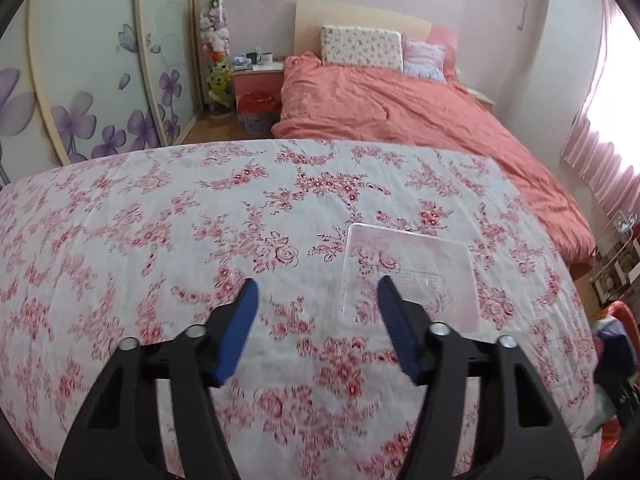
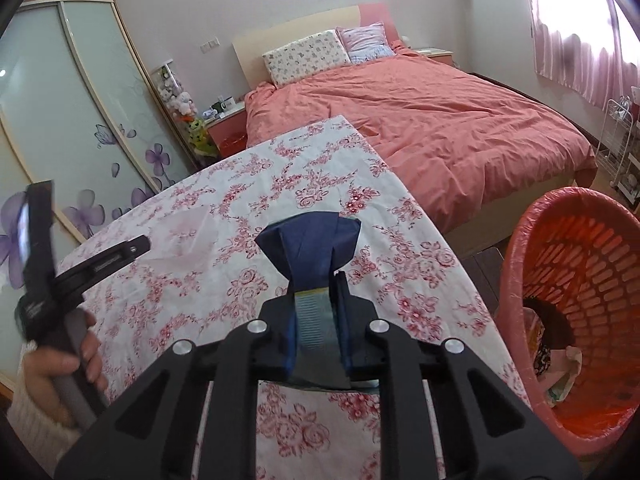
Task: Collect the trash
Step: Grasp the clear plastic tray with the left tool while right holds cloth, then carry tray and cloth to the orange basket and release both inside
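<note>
A clear plastic tray (image 1: pixel 408 272) lies flat on the table's floral cloth (image 1: pixel 160 220). My left gripper (image 1: pixel 316 292) hovers over the cloth, open and empty; its right finger overlaps the tray's near left part. In the right wrist view my right gripper (image 2: pixel 316 288) is shut on a crumpled blue wrapper (image 2: pixel 308 248), held above the cloth (image 2: pixel 404 280) near the table's right edge. The same clear tray (image 2: pixel 188 236) shows faintly to the left, with a hand (image 2: pixel 80 352) holding the left gripper's handle beside it.
A red mesh basket (image 2: pixel 580 300) with a pink liner stands on the floor right of the table, some trash inside. Beyond the table is a bed with a salmon duvet (image 2: pixel 440 120). Floral wardrobe doors (image 1: pixel 100 100) line the left; a white cart (image 2: pixel 620 148) stands far right.
</note>
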`<state>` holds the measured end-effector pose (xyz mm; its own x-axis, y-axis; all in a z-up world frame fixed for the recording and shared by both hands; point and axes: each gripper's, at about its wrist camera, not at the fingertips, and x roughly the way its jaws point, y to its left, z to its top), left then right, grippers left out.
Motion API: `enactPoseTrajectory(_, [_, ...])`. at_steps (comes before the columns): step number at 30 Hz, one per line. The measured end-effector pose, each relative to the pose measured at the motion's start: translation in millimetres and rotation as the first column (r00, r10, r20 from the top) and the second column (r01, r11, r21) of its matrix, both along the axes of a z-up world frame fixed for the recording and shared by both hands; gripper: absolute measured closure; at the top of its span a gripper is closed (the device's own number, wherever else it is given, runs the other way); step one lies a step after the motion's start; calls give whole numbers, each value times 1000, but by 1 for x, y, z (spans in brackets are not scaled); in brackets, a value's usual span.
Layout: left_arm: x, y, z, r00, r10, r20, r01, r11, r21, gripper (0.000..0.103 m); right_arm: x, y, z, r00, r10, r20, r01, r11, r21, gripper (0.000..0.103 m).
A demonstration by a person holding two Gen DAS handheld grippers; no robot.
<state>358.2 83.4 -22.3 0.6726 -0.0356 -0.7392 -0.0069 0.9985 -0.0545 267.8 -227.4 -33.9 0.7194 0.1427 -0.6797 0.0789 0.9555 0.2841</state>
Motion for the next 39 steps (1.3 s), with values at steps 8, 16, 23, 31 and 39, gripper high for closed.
enactPoseTrajectory(8, [10, -10, -12, 998, -26, -61, 28, 999, 23, 66, -6, -6, -4, 1000, 7, -7, -7, 1000, 3, 86])
enactPoseTrajectory(16, [11, -12, -16, 996, -25, -84, 28, 999, 28, 91, -11, -12, -3, 1000, 0, -8, 0, 1000, 6, 86])
enactPoseTrajectory(23, [-5, -9, -2, 999, -14, -52, 16, 999, 36, 99, -26, -14, 12, 1000, -4, 28, 4, 1000, 1, 86])
enactPoseTrajectory(31, [-48, -23, 32, 998, -64, 18, 64, 997, 35, 99, -63, -21, 44, 995, -19, 98, 19, 1000, -2, 86])
enactPoseTrajectory(39, [-97, -49, 64, 982, -166, 89, 167, 986, -3, 99, -107, -43, 73, 983, -68, 173, 71, 997, -8, 86])
